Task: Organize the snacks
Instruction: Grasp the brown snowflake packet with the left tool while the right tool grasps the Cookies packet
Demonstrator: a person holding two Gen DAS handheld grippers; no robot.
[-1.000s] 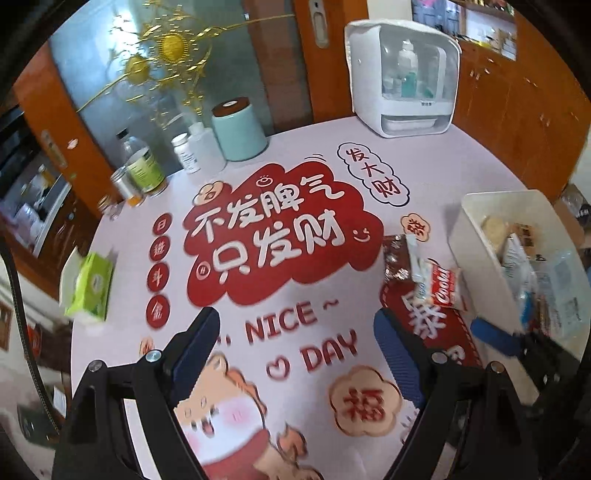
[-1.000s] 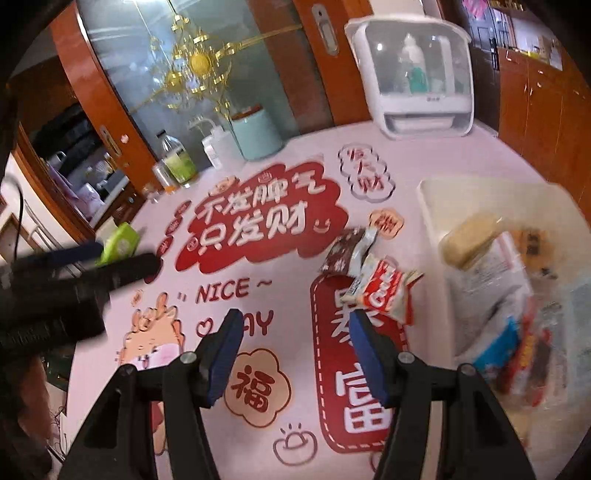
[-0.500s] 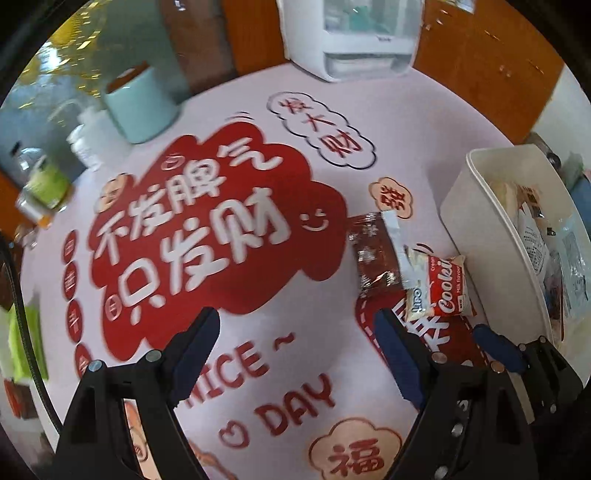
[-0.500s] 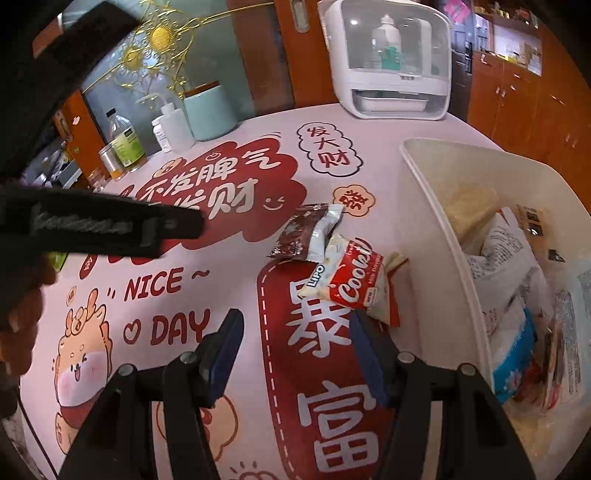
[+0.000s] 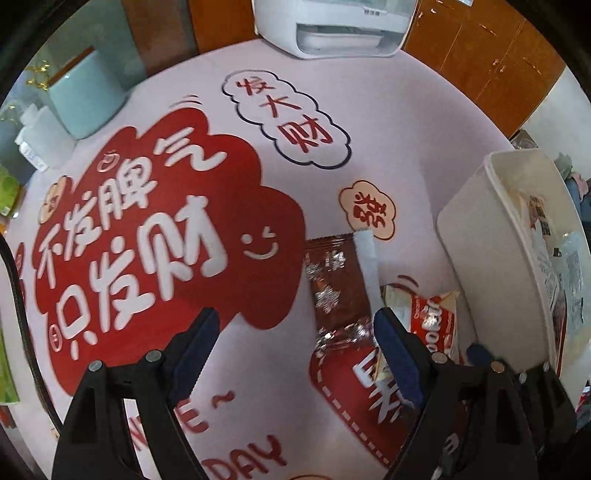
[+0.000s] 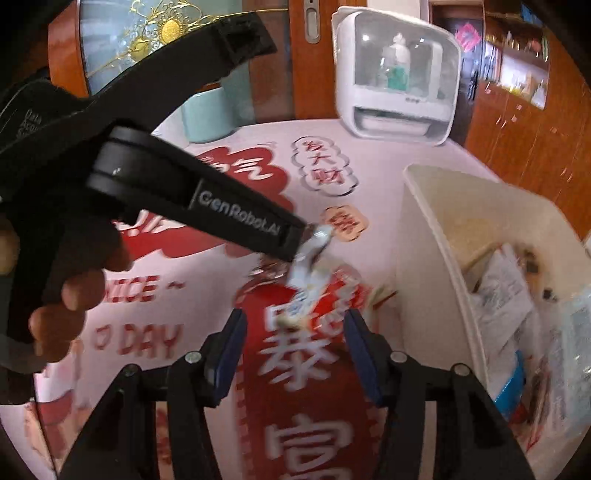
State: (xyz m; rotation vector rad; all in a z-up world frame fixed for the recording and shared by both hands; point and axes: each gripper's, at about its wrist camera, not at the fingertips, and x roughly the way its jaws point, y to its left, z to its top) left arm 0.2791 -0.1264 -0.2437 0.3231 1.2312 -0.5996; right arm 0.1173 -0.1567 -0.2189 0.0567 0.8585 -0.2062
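Note:
Two snack packets lie on the printed pink tablecloth: a brown one (image 5: 336,284) and a red-and-white cookie one (image 5: 436,321), the latter blurred in the right wrist view (image 6: 332,299). My left gripper (image 5: 295,343) hangs open over the cloth, its right finger at the brown packet's near end, nothing between the pads. My right gripper (image 6: 295,332) has its jaws closing; the cookie packet lies just ahead of its fingertips, not pressed. A white bin (image 5: 480,258) (image 6: 424,240) with several snacks stands to the right. The left gripper's body (image 6: 221,214) hides most of the brown packet there.
A white countertop appliance (image 5: 332,33) (image 6: 395,74) stands at the table's far edge. At the back left are a teal canister (image 5: 85,96) and a white bottle (image 5: 40,140). A person's hand (image 6: 74,295) holds the left gripper. Wooden cabinets line the right.
My left gripper came down and to the right, tilting toward the two packets, and now crosses the right wrist view. My right gripper dipped toward the cookie packet, its fingers slightly closer together.

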